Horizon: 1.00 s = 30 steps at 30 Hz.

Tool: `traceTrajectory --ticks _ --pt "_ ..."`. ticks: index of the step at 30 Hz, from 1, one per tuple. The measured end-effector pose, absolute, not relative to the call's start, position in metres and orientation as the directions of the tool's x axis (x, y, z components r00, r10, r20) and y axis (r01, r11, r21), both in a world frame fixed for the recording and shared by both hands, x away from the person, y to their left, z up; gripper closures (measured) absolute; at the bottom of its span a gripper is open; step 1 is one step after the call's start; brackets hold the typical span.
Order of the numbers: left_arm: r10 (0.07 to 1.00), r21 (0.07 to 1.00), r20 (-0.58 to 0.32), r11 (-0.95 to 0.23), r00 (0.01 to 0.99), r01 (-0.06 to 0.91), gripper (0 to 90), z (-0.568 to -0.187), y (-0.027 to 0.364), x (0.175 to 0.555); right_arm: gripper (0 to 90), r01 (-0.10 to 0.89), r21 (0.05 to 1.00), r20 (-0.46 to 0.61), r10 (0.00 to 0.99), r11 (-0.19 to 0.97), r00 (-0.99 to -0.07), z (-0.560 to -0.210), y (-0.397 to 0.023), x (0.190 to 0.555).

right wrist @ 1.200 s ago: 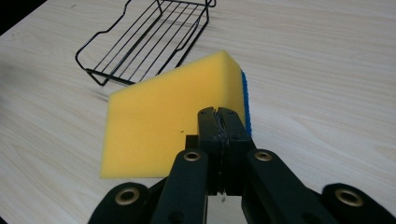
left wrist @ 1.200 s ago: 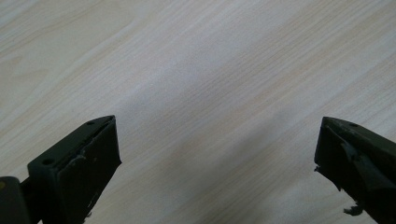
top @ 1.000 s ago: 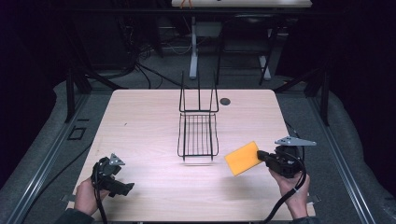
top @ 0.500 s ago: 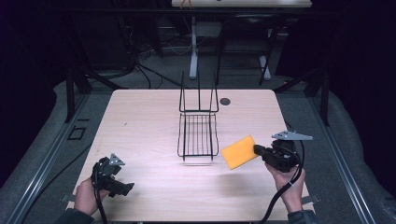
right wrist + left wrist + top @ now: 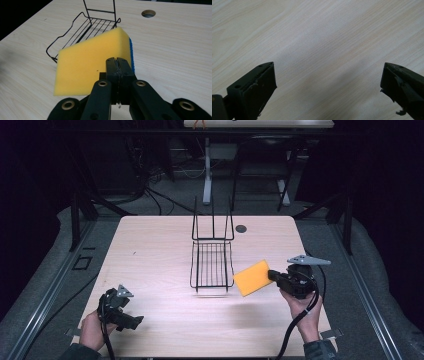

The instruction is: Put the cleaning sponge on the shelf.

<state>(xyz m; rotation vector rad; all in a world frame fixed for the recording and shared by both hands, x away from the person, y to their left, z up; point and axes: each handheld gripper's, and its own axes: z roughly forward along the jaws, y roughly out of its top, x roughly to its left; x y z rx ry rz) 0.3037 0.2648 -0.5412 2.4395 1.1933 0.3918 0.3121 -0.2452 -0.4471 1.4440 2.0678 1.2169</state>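
A yellow sponge (image 5: 252,277) with a blue scrub face hangs just above the table, right beside the front right corner of a black wire basket (image 5: 212,265). My right gripper (image 5: 272,275) is shut on the sponge's near corner. In the right gripper view the jaws (image 5: 117,61) pinch the sponge (image 5: 87,65), and the basket (image 5: 82,27) lies behind it. My left gripper (image 5: 135,320) rests low at the table's front left. Its jaws stand open (image 5: 328,82) over bare wood, nothing between them.
The light wooden table (image 5: 150,250) has a round cable hole (image 5: 241,228) behind the basket on the right. Tall upright wires rise from the basket's far end. Dark floor and table legs surround the table.
The right gripper has carried the sponge slightly left and up, closer to the basket's corner. The left gripper has stayed put.
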Motion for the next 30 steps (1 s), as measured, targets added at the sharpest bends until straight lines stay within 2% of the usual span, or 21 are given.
traceTrajectory --ticks 30 --pt "0.797 0.46 0.074 -0.56 0.599 0.689 0.2 -0.541 0.265 0.304 89.7 0.56 0.821 0.198 0.867 0.108 -0.458 -0.435 -0.218 0.331"
